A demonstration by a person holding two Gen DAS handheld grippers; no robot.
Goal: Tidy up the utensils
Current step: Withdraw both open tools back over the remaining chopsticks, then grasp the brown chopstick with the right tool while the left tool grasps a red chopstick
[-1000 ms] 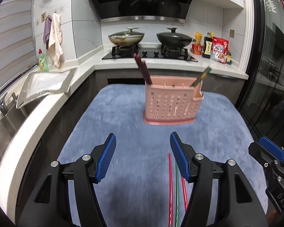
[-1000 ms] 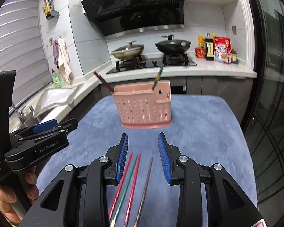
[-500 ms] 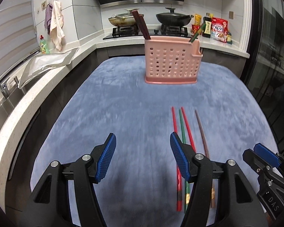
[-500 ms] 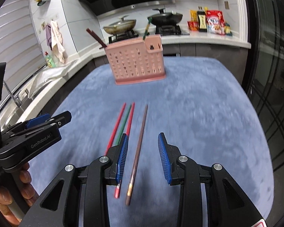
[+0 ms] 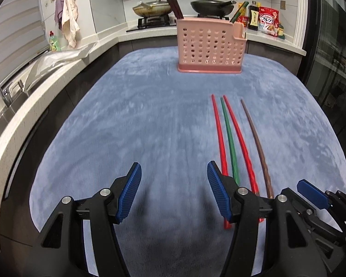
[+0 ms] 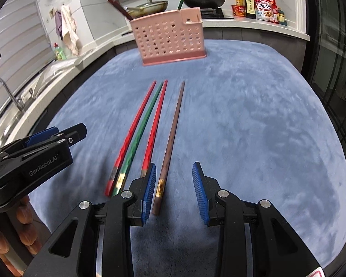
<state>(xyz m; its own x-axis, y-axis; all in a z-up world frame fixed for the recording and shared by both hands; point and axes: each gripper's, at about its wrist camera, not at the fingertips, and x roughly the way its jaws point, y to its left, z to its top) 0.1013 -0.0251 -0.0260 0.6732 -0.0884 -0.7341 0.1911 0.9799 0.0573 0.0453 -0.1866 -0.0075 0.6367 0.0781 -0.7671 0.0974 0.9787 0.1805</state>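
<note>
- Right gripper: jaws part open, empty, straddling the butt of the brown chopstick on the counter.
- Left gripper: jaws about half open, empty.
- Advice: lower squarely, close on brown only; the red one lies just beside.
- Rack stands at 12 o'clock.

The left gripper and right gripper share one build: black angular plastic frames, silver round screws at the joints, and ribbed blue pads lining the fingers. White "GenRobot.AI" lettering marks the left gripper's side.
</note>
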